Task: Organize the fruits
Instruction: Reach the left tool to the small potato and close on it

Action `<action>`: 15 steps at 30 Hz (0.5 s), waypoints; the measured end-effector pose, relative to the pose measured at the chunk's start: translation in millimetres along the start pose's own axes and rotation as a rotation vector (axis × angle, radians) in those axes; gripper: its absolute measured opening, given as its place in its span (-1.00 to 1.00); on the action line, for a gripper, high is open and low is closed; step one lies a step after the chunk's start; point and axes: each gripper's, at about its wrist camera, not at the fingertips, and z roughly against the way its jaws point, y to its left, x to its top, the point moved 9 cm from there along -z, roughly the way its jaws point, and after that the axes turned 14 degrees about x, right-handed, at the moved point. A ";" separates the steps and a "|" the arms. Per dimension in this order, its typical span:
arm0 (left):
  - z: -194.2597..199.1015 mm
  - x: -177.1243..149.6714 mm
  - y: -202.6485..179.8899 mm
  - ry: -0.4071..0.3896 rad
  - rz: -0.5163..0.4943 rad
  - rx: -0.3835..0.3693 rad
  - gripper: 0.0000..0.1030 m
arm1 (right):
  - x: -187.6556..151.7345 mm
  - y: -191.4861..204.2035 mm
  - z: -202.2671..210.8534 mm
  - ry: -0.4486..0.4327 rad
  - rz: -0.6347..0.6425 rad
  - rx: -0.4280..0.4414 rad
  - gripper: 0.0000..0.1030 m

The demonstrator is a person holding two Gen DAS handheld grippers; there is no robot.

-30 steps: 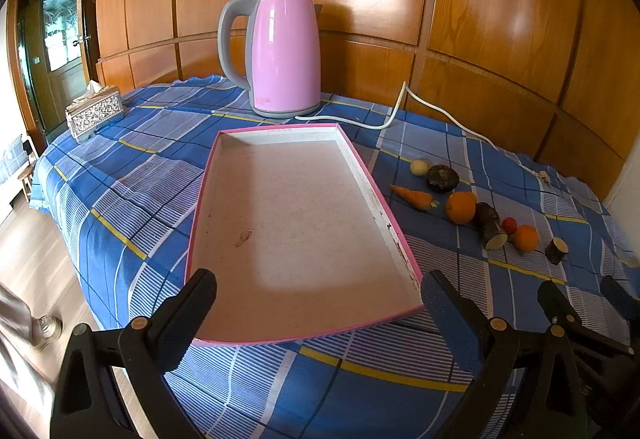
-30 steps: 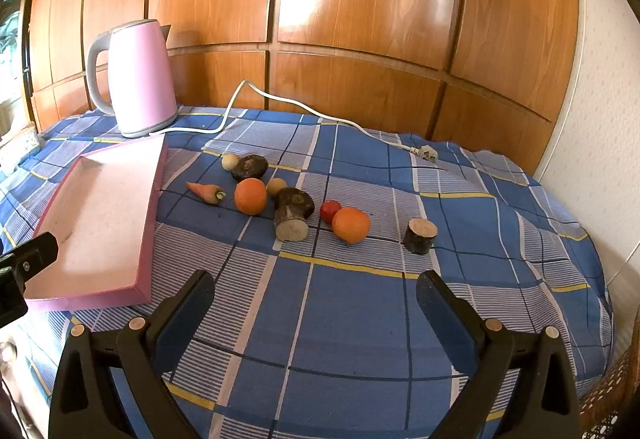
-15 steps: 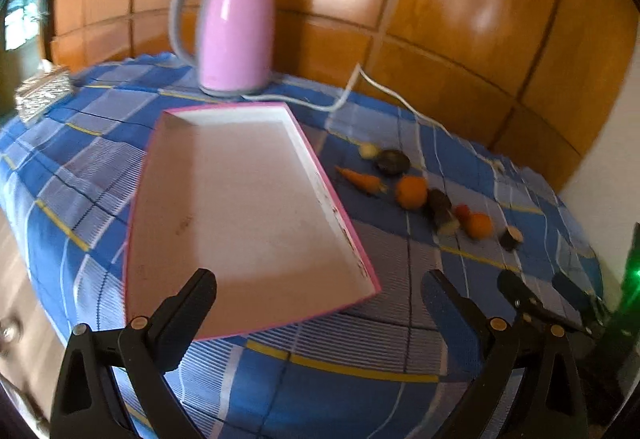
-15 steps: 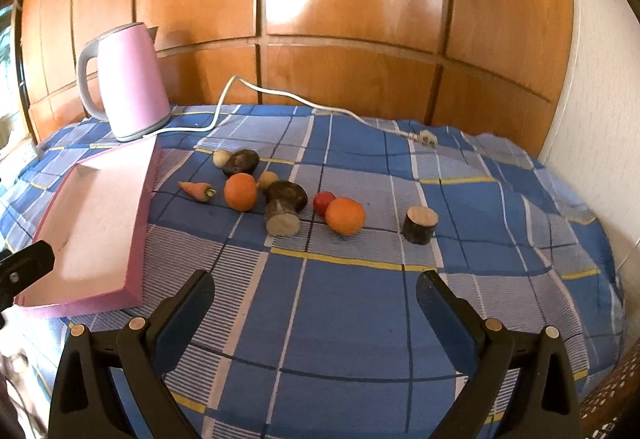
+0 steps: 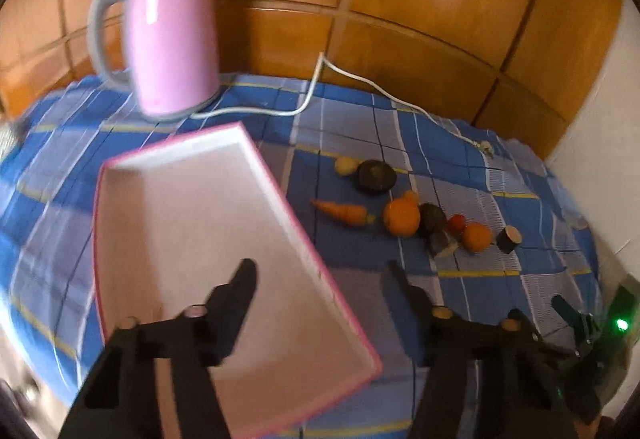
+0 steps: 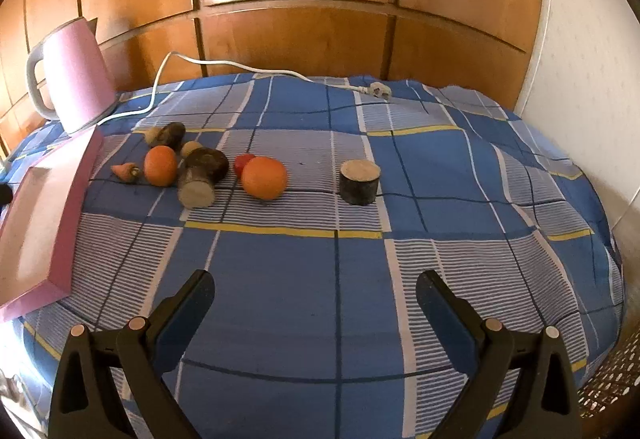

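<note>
Black and spread wide, the left tool (image 5: 316,271) hangs above the near end of the pink tray (image 5: 192,239), with one finger over the tray floor and the other over the blue checked cloth (image 6: 320,279). It holds nothing and touches nothing. Compared with a second ago, this view has swung right and tilted (it is also motion-blurred), so the tray now runs off to the lower left and the fruit group sits closer to the view's middle. That suggests the person is turning toward the fruit, and that sorting has not yet begun, since the tray is bare.

The right tool (image 6: 314,295) is equally wide apart and empty, poised over open cloth on the surface. Its view has drawn nearer to the produce than before.

Beyond it lie the nearer orange (image 6: 264,177), a cut dark stump (image 6: 359,181) to its right, a small red fruit (image 6: 242,162), a dark log-like piece (image 6: 200,181), a second orange (image 6: 160,165) and a little carrot (image 6: 126,171), all loose on the cloth, just right of the tray.

Farthest back stand the pink kettle (image 6: 74,79) and its white cord (image 6: 256,69), against the wood panelling.
</note>
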 end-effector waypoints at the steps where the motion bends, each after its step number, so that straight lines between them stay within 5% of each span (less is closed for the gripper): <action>1: -5.7 5.3 -3.0 0.010 -0.013 -0.002 -0.02 | -0.3 -0.1 -0.7 0.001 0.001 0.000 0.99; 4: -28.0 26.7 -18.8 0.024 -0.093 -0.008 -0.32 | -0.7 0.1 -3.1 0.006 0.005 0.006 0.99; 8: -59.0 48.1 -40.2 0.038 -0.198 -0.008 -0.32 | -1.2 -0.9 -5.6 0.014 0.012 0.011 0.99; 15: -119.0 76.2 -48.1 0.169 -0.121 -0.039 -0.52 | 5.2 -7.7 -8.6 0.020 0.002 0.013 0.99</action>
